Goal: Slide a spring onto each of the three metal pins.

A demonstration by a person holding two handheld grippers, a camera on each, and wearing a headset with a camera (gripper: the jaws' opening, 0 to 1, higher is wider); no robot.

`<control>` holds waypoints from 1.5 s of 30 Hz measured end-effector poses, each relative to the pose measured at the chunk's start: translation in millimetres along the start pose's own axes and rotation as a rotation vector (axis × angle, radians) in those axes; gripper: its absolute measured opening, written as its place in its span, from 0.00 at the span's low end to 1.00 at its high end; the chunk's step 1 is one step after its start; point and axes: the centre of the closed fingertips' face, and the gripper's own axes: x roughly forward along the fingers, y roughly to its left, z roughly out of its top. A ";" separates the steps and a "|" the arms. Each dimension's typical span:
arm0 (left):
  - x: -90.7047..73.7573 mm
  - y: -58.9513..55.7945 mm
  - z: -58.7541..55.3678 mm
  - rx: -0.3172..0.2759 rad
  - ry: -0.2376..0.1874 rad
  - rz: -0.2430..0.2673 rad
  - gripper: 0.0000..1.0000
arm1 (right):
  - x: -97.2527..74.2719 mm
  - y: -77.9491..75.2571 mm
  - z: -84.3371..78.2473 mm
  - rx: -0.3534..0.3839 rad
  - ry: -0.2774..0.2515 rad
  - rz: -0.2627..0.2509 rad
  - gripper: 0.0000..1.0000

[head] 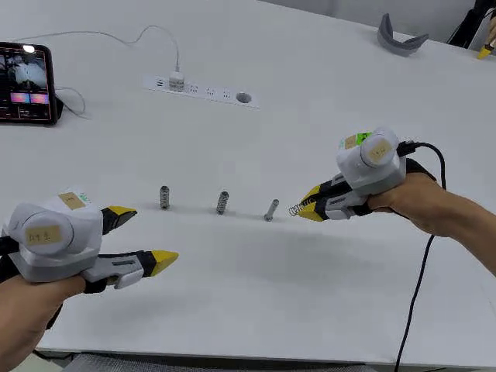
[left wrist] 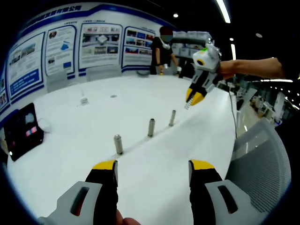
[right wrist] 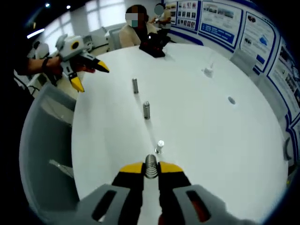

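Note:
Three metal pins stand in a row on the white table (head: 256, 287). The left pin (head: 164, 197) and the middle pin (head: 222, 202) each carry a spring. The right pin (head: 270, 210) looks bare. My right gripper (head: 308, 208) is shut on a small spring (head: 295, 209), which points at the right pin from just beside it. In the right gripper view the spring (right wrist: 150, 166) sticks out between the yellow tips, close to the near pin (right wrist: 159, 146). My left gripper (head: 143, 236) hovers open at the front left, nothing between its jaws, well short of the pins.
A white power strip (head: 198, 87) with a plugged charger lies behind the pins. A dark tablet (head: 27, 71) stands at the far left. A grey curved band (head: 399, 39) rests at the back right. A black cable (head: 418, 287) hangs from the right gripper.

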 end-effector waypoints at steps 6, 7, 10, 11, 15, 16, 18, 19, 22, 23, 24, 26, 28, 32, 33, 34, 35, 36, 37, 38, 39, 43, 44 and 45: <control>-3.4 2.8 -7.0 -0.019 0.012 0.012 0.64 | 6.3 -6.4 3.2 -0.008 0.005 0.008 0.13; -4.0 3.2 -7.7 -0.021 0.013 0.013 0.64 | 7.3 -7.3 4.1 -0.011 0.008 0.010 0.13; -4.9 4.7 -9.2 -0.025 0.016 0.017 0.65 | 9.6 -9.7 6.0 -0.017 0.012 0.012 0.13; -5.1 5.1 -9.5 -0.028 0.016 0.018 0.65 | 10.1 -9.9 6.5 -0.019 0.014 0.012 0.13; -5.2 6.3 -9.7 -0.035 0.015 0.021 0.66 | 11.3 -8.1 9.8 -0.027 0.021 0.015 0.13; -5.2 6.4 -9.6 -0.036 0.015 0.021 0.67 | 11.5 -7.7 10.2 -0.030 0.023 0.016 0.13; -5.2 6.6 -9.4 -0.038 0.014 0.021 0.67 | 12.1 -7.3 11.3 -0.036 0.028 0.017 0.13; -5.3 6.6 -9.2 -0.038 0.013 0.022 0.67 | 12.4 -7.1 11.7 -0.036 0.029 0.018 0.13; -6.4 6.9 -8.6 -0.040 0.011 0.024 0.67 | 14.0 -6.3 13.6 -0.043 0.034 0.021 0.13; -6.7 7.3 -8.7 -0.040 0.010 0.026 0.67 | 14.5 -6.2 13.9 -0.045 0.035 0.023 0.13; -7.1 8.0 -8.9 -0.039 0.010 0.028 0.66 | 15.2 -6.2 14.1 -0.045 0.037 0.024 0.13; -8.3 9.4 -9.6 -0.041 0.012 0.033 0.66 | 17.1 -6.3 13.9 -0.049 0.043 0.027 0.13; -9.8 10.4 -10.0 -0.044 0.011 0.037 0.66 | 18.5 -6.3 14.8 -0.051 0.044 0.029 0.13; -12.2 12.2 -11.9 -0.050 0.013 0.042 0.66 | 20.4 -4.8 18.9 -0.060 0.041 0.034 0.13; -12.6 12.5 -12.1 -0.051 0.013 0.043 0.66 | 20.7 -4.7 19.6 -0.063 0.041 0.035 0.13; -12.9 12.7 -12.3 -0.052 0.013 0.044 0.66 | 21.0 -5.0 20.1 -0.066 0.041 0.036 0.13; -13.4 13.0 -12.5 -0.053 0.013 0.044 0.66 | 21.2 -5.4 20.9 -0.069 0.040 0.035 0.13; -13.6 13.0 -12.6 -0.054 0.013 0.045 0.66 | 21.3 -5.6 21.5 -0.070 0.040 0.035 0.13; -13.9 13.2 -12.9 -0.056 0.013 0.046 0.66 | 21.4 -5.8 22.4 -0.071 0.039 0.036 0.13; -14.0 13.1 -13.0 -0.056 0.013 0.046 0.66 | 21.5 -5.8 23.0 -0.073 0.039 0.036 0.13; -14.1 12.9 -13.1 -0.057 0.012 0.045 0.66 | 21.4 -5.6 23.6 -0.076 0.039 0.036 0.13; -14.2 12.2 -13.2 -0.060 0.011 0.044 0.65 | 20.0 -5.3 25.8 -0.095 0.043 0.038 0.13; -14.1 12.1 -13.4 -0.060 0.011 0.044 0.65 | 19.7 -5.5 26.1 -0.098 0.044 0.038 0.13; -14.0 12.1 -13.4 -0.060 0.011 0.043 0.65 | 19.0 -6.0 26.5 -0.101 0.044 0.036 0.13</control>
